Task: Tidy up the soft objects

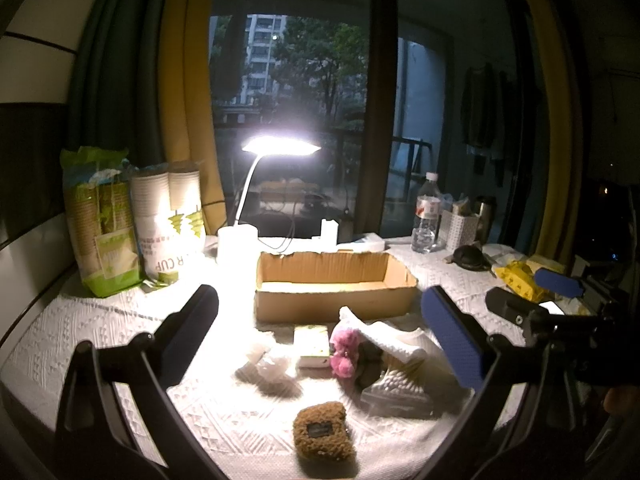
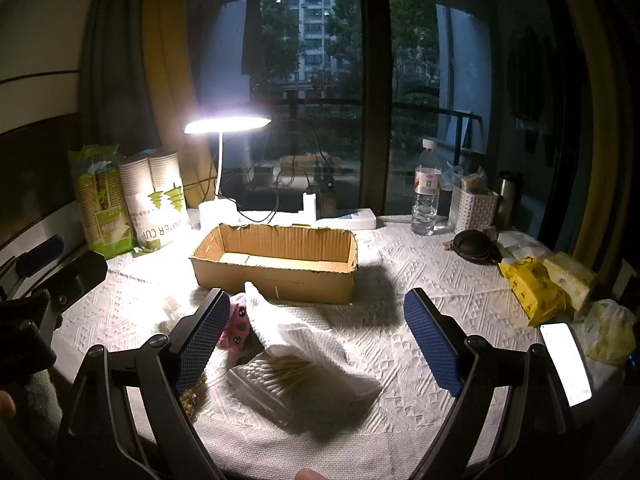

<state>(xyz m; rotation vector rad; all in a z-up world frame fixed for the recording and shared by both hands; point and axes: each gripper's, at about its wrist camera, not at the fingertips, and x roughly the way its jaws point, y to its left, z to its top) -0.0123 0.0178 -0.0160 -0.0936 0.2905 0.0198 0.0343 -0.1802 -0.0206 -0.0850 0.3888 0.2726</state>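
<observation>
a: left gripper [image 1: 320, 332] — state of the fingers [image 1: 452, 340]?
b: spread wide, grasping nothing. hovering over the counter [image 1: 72, 332], above the small pile of soft things.
a: and the right gripper [image 2: 312, 340]?
b: same: fingers [image 2: 430, 344] released, nothing between them. also visible at the right edge of the left wrist view, low over the counter.
a: location of the soft things?
b: all on the white textured cloth in front of the cardboard box [image 1: 332, 288], none inside it. brown fuzzy pouch [image 1: 322, 432] nearest the left camera, lying apart from the rest. pink plush toy [image 1: 344, 350] just beside a small pale-green packet [image 1: 312, 344], and touching a crumpled white towel [image 2: 292, 328]. towel draped partly over a clear case of cotton swabs [image 2: 272, 380]. small crumpled white wad [image 1: 272, 364] left of the packet.
a: the box itself?
b: open at the top, ragged rim, standing upright mid-counter, lit by the desk lamp [image 2: 226, 124] behind it.
a: anything else around?
b: sleeves of paper cups [image 2: 160, 200] at the back left, water bottle [image 2: 426, 192] and white basket [image 2: 472, 208] at the back right, yellow bag [image 2: 534, 288] and a lit phone [image 2: 566, 364] at the right edge.
</observation>
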